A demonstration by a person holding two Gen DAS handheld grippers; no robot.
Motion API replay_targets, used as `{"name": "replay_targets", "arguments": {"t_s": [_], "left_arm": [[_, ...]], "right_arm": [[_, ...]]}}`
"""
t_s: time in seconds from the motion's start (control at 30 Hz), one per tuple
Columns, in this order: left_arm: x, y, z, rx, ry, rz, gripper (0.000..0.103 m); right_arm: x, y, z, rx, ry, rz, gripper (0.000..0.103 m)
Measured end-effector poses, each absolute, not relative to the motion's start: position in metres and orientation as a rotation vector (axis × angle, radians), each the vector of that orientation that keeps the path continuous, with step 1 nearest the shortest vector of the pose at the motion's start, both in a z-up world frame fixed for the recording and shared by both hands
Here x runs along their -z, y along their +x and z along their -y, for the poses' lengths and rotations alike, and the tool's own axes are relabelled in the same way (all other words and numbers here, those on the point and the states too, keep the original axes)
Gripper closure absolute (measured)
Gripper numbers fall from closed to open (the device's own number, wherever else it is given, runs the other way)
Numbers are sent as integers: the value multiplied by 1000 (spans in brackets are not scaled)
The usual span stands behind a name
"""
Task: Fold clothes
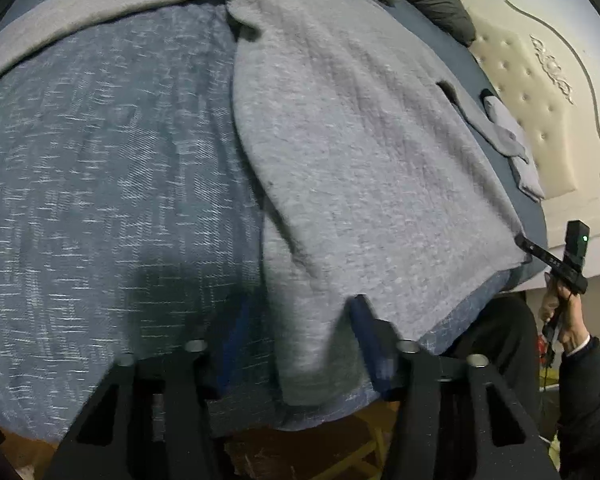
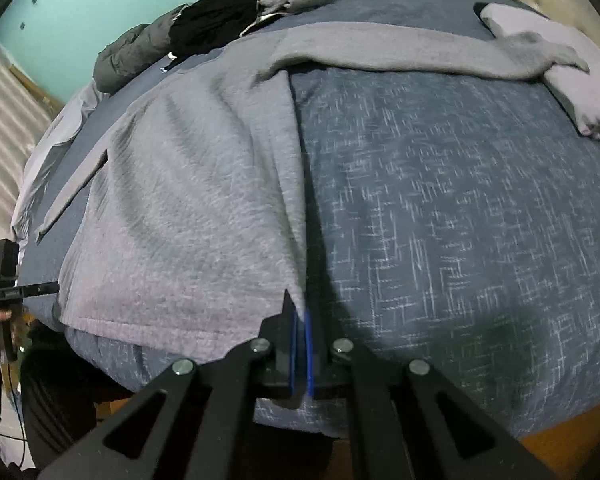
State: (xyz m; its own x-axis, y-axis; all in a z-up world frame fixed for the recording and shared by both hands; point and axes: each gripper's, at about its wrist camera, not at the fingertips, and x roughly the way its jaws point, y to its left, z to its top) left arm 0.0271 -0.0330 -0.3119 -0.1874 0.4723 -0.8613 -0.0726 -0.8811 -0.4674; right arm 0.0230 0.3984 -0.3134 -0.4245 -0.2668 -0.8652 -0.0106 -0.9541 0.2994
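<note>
A gray sweater (image 1: 360, 152) lies flat on the blue bed cover (image 1: 100, 180). The left gripper (image 1: 300, 320) has its jaws partly open around the sweater's folded edge at 6 o'clock; blur hides whether they pinch it. The right gripper (image 2: 298, 328) is squeezed tight on the sweater's bottom corner, which its fingers hide.

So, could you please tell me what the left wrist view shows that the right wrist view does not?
Only the left wrist view shows the cream tufted headboard and the left tongs straddling the grey sweater's hem, pads not yet pressing.

Only the right wrist view shows the teal wall, the black garment and the right tongs shut on the sweater's bottom corner.

Both show the grey sweater spread on the blue bedspread, and the folded pale item under one sleeve end.
</note>
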Motion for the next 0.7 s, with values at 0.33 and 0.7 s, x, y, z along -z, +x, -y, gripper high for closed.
{"name": "replay_targets", "arguments": {"t_s": [0.33, 0.7], "left_arm": [[271, 37, 30, -2162, -1608, 412, 100], [278, 43, 94, -2208, -1681, 461, 100]], "right_arm": [[304, 26, -396, 2505, 1554, 387, 100], [314, 28, -367, 2331, 1644, 313, 91]]}}
